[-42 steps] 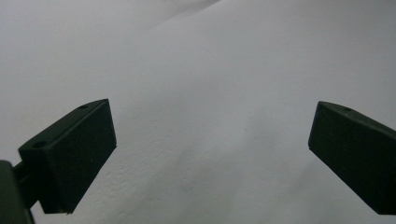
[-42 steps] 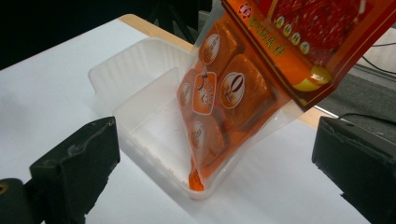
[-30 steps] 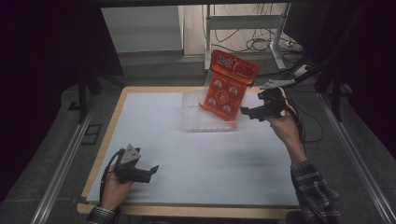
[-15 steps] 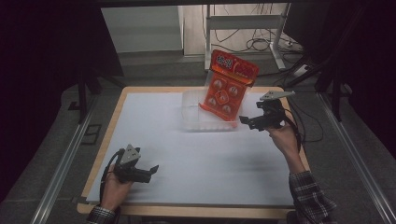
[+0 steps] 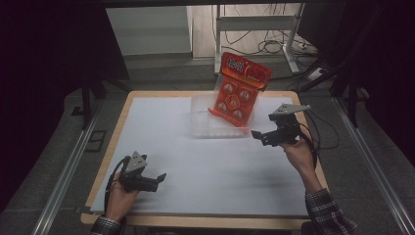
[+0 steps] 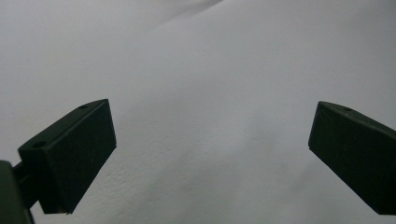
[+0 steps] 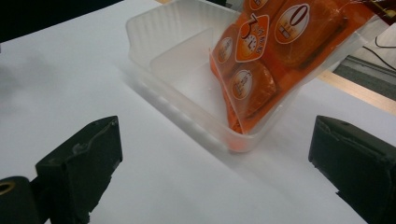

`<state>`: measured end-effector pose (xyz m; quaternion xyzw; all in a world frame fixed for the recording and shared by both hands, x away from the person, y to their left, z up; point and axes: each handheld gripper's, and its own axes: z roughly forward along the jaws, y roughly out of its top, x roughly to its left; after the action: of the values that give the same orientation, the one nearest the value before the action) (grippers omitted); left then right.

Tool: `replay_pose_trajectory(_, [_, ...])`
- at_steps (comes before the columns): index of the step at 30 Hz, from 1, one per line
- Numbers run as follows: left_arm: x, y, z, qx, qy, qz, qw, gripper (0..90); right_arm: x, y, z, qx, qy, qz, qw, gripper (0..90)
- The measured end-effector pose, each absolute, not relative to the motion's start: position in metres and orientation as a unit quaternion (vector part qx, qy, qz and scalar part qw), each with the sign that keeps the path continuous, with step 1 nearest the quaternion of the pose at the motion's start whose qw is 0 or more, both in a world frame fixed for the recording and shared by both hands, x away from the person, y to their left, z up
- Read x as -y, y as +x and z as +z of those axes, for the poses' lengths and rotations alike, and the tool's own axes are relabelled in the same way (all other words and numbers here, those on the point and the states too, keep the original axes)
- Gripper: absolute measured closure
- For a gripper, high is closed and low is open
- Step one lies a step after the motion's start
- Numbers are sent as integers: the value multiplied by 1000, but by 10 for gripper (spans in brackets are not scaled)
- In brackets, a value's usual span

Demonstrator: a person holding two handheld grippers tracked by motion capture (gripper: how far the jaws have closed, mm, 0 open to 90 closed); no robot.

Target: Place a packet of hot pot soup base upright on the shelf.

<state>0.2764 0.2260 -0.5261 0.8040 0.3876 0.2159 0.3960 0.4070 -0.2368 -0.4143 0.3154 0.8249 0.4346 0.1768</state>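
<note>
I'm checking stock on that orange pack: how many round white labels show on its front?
5 in the high view on the orange pack: two upper, one middle, two lower. It stands leaning in the clear tray; the tray wall may hide more at the bottom.

A packet is stood tilted in the right end of a tray set far on the table, right of centre, its top leaning past the far rim.
</note>
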Motion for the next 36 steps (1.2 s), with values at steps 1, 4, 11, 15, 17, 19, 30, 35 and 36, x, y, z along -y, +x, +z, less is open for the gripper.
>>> replay_pose_trajectory(1, [-226, 276, -526, -388, 804, 216, 396, 6, 237, 407, -414, -825, 315, 435, 177, 24])
replay_pose_trajectory(4, [-226, 276, -526, -388, 804, 216, 396, 6, 237, 402, -415, -825, 314, 437, 173, 24])
replay_pose_trajectory(11, [-226, 276, -526, -387, 804, 216, 397, 6, 235, 390, -420, -830, 307, 435, 165, 25])
replay_pose_trajectory(15, [-226, 276, -526, -387, 804, 216, 397, 6, 234, 381, -424, -834, 304, 432, 161, 25])
replay_pose_trajectory(17, [-226, 276, -526, -387, 804, 216, 397, 6, 234, 380, -425, -833, 304, 433, 159, 25])
replay_pose_trajectory(19, [-226, 276, -526, -387, 804, 216, 396, 6, 234, 376, -429, -834, 305, 433, 154, 25])
replay_pose_trajectory(30, [-225, 276, -526, -388, 805, 215, 396, 6, 237, 364, -447, -841, 310, 421, 143, 25])
replay_pose_trajectory(35, [-225, 276, -526, -386, 806, 216, 393, 6, 239, 359, -454, -841, 308, 420, 143, 25])
replay_pose_trajectory(36, [-225, 276, -526, -385, 807, 216, 393, 6, 239, 358, -455, -842, 308, 419, 143, 25])
